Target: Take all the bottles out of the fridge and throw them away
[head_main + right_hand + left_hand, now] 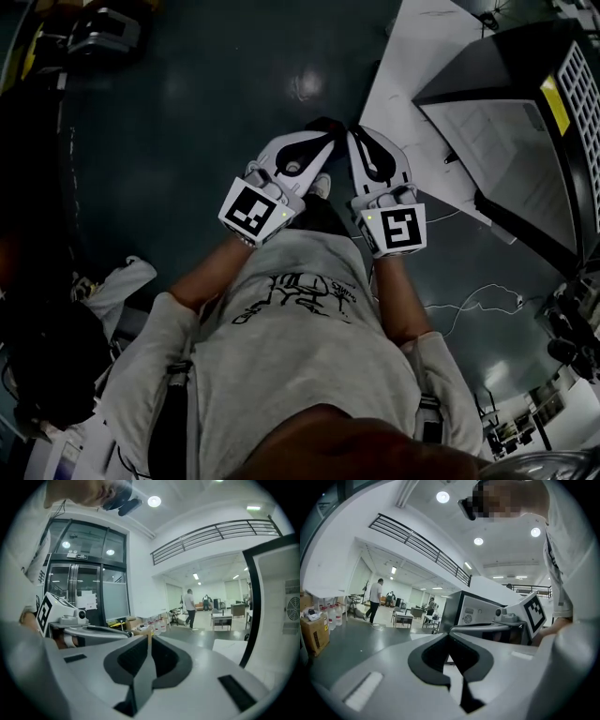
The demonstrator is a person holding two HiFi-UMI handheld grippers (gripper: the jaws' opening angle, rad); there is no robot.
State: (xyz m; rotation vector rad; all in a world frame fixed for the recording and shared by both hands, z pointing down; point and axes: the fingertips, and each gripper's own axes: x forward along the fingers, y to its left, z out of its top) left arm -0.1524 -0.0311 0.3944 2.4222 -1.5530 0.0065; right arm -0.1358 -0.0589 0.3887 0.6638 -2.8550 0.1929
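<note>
Dark glossy floor (234,84) | white sheet (412,75) beside fridge (525,141) | bright open hall (206,592)

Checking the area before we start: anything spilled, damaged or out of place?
Nothing spilled or broken shows. Only a thin white cable lies loose on the dark floor to the person's right. The left gripper and right gripper are shut and empty.
</note>
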